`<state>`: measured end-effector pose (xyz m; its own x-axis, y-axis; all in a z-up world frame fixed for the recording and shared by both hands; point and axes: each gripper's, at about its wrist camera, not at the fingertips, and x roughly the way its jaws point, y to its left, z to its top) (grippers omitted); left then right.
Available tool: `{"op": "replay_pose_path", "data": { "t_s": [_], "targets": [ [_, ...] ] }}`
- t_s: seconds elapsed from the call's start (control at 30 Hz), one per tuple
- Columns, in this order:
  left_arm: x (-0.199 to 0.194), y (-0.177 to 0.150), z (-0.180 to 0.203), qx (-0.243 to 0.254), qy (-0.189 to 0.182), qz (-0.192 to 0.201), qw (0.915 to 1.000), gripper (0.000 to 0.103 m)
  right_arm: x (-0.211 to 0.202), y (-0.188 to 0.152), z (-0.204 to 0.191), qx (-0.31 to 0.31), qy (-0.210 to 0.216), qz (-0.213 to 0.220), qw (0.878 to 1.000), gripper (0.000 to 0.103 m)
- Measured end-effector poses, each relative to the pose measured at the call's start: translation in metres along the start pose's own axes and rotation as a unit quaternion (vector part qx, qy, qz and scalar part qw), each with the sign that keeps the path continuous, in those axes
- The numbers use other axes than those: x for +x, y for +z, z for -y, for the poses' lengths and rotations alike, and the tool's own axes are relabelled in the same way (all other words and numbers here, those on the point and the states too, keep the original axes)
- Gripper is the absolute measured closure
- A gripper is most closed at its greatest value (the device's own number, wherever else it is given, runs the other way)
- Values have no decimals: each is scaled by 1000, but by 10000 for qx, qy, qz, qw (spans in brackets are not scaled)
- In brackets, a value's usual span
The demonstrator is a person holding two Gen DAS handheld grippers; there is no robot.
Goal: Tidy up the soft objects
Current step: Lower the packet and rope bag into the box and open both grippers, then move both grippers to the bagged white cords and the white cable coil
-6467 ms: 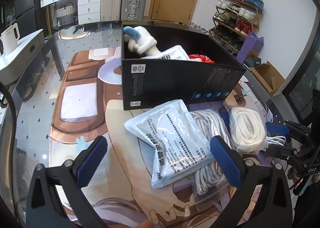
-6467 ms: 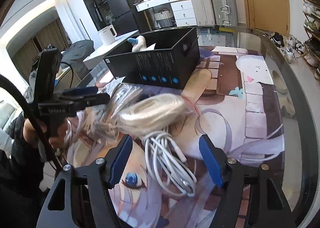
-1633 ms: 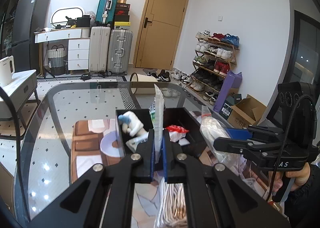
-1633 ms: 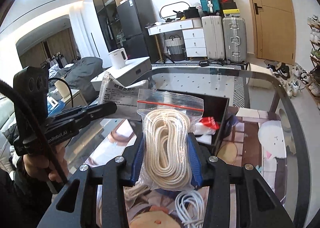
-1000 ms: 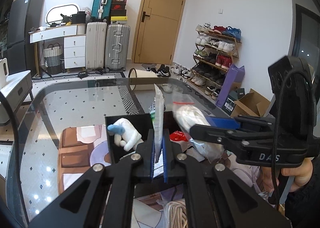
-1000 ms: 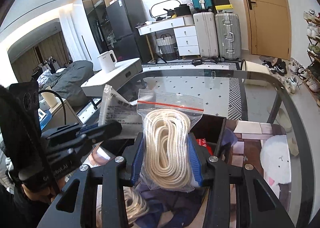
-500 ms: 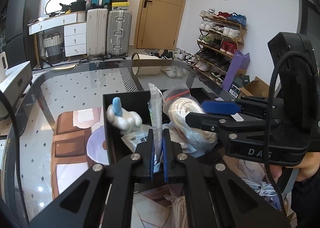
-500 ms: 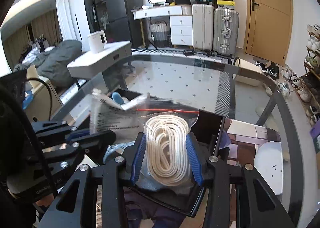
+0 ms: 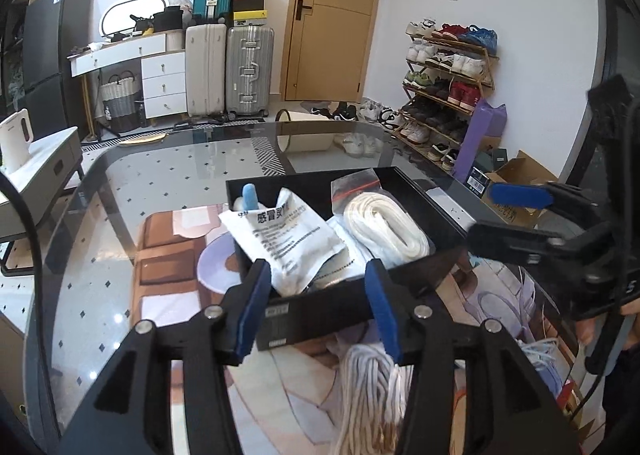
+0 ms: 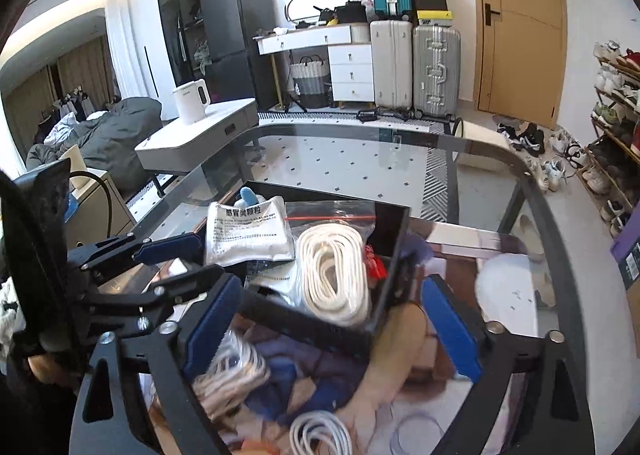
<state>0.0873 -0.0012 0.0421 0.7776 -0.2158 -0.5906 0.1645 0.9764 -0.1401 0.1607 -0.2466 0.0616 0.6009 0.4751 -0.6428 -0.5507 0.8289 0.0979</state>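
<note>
A black box [image 9: 320, 307] stands on the glass table and also shows in the right wrist view [image 10: 316, 329]. In it lie a white printed pouch [image 9: 288, 239], a zip bag of white rope [image 9: 384, 227] and a white plush with a blue tip [image 9: 249, 197]. The pouch [image 10: 248, 233] and the rope bag [image 10: 332, 267] show in the right wrist view too. My left gripper [image 9: 318, 305] is open and empty, just in front of the box. My right gripper [image 10: 332, 329] is open and empty over the box's near wall.
A second bag of grey-white rope [image 9: 368, 391] lies on the printed mat in front of the box. A white cable coil [image 10: 320, 435] lies near the right gripper. The table's far edge [image 9: 240, 131] curves behind the box. A shoe rack [image 9: 448, 95] stands to the right.
Both grippers have opened. The pouch has dropped from the left gripper into the box, and the rope bag has dropped from the right gripper into the box.
</note>
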Motion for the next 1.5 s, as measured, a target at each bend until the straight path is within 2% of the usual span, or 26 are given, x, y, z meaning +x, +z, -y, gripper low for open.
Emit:
{"op": "replay_pose_path", "data": {
  "t_s": [0.13,0.17,0.2,0.23,0.27,0.3,0.57,0.9,1.23,1.5],
  "targets": [
    [-13,-6,4,64,80,-25,9999,47,-23,-12,4,104,78,113,9999,1],
    [-15,-9,4,58,95,-69,9999,38,-28,-15,5,142,101,131,9998,1],
    [-16,-9,6,52,115,-70,9999,23,-34,-19,6,184,119,156,9996,1],
    [-20,-13,5,20,151,-11,9999,16,-38,-22,6,204,110,181,9996,1],
    [-24,-15,5,-38,195,91,9998,4,-40,-23,6,217,103,202,9995,1],
    [-29,-18,3,-98,233,159,9996,0,-44,-26,6,239,105,230,9994,1],
    [-43,-30,-5,-155,552,139,9983,0,-59,-48,9,426,234,248,9985,0],
    [-46,-42,-3,-197,634,24,9978,0,-52,-78,10,423,207,-135,9988,0],
    [-32,-59,5,-177,507,-250,9982,0,-39,-111,13,600,276,-480,9967,0],
    [-20,-67,14,-121,400,-413,9983,0,-30,-123,15,629,319,-664,9953,0]
  ]
}}
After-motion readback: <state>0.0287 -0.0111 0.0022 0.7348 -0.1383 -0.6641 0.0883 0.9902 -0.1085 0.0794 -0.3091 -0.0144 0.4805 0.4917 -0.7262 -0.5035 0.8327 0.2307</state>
